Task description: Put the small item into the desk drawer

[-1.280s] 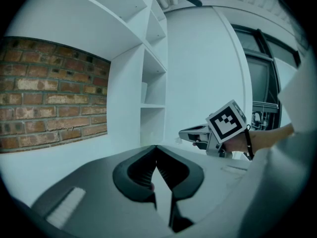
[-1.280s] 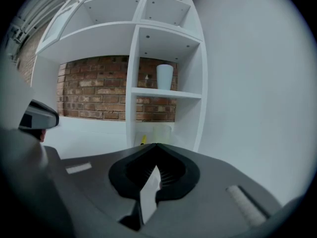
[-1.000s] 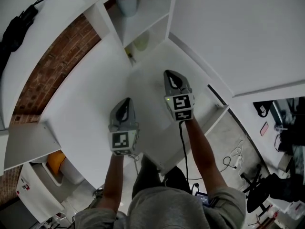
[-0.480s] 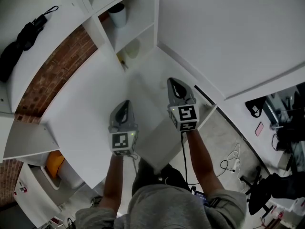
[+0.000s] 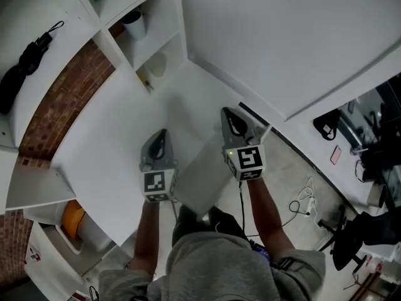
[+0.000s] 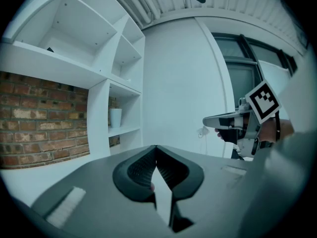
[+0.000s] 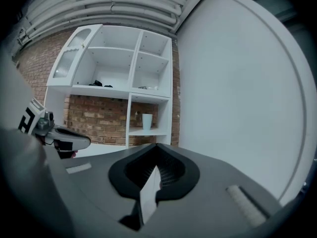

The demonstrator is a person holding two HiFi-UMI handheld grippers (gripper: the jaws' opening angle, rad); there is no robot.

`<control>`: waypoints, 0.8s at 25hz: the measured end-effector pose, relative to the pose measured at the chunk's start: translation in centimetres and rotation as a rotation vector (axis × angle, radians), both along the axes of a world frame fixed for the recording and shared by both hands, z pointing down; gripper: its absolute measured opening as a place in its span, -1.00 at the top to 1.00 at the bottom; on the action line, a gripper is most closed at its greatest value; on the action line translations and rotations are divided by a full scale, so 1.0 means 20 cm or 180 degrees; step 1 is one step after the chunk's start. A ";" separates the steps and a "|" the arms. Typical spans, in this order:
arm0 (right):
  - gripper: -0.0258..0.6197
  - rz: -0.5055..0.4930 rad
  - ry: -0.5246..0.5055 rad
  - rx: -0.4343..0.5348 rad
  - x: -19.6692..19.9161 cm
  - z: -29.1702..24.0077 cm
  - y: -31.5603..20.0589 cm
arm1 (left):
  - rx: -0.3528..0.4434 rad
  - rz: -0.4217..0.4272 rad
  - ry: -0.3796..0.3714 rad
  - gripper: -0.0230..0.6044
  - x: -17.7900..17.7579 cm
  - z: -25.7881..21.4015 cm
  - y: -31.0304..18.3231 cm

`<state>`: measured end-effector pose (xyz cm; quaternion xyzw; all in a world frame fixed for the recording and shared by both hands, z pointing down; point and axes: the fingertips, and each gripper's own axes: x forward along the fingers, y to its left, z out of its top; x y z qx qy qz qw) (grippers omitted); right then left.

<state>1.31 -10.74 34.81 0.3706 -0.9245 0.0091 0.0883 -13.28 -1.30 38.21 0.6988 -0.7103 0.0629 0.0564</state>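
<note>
Over the white desk (image 5: pixel 106 143), both grippers are held side by side and point away from the person. My left gripper (image 5: pixel 160 132) (image 6: pixel 156 148) is shut with nothing between its jaws. To its right, my right gripper (image 5: pixel 227 110) (image 7: pixel 157 145) is also shut and empty, near the desk's front right edge. A small yellowish item (image 5: pixel 145 81) lies on the desk at the foot of the shelf unit, well beyond both grippers. Between the grippers a pale grey panel (image 5: pixel 203 171) reaches the front edge; I cannot tell whether it is the drawer.
A white shelf unit (image 5: pixel 178 39) stands at the back with a pale cup (image 5: pixel 133 25) (image 6: pixel 115 117) (image 7: pixel 147 121) in one compartment. A black umbrella (image 5: pixel 25 61) lies on a high shelf at left. Cables and a chair base (image 5: pixel 351 243) are on the floor at right.
The head view has drawn back, so shelf and desk have slid up and left in the picture. The right gripper now sits nearer the desk's front edge. Both grippers stay shut.
</note>
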 end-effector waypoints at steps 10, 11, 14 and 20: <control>0.92 0.0167 0.0083 -0.0161 0.22 0.17 0.09 | -0.0133 0.0367 0.0052 0.89 0.31 0.09 -0.08; 0.92 0.0179 0.0104 -0.0198 0.24 0.20 0.09 | -0.0157 0.0407 0.0066 0.89 0.34 0.11 -0.09; 0.92 0.0221 0.0194 -0.0284 0.30 0.31 0.10 | -0.0230 0.0499 0.0076 0.89 0.42 0.18 -0.12; 0.92 0.0316 0.0331 -0.0520 0.40 0.56 0.11 | -0.0334 0.0657 0.0105 0.89 0.54 0.34 -0.14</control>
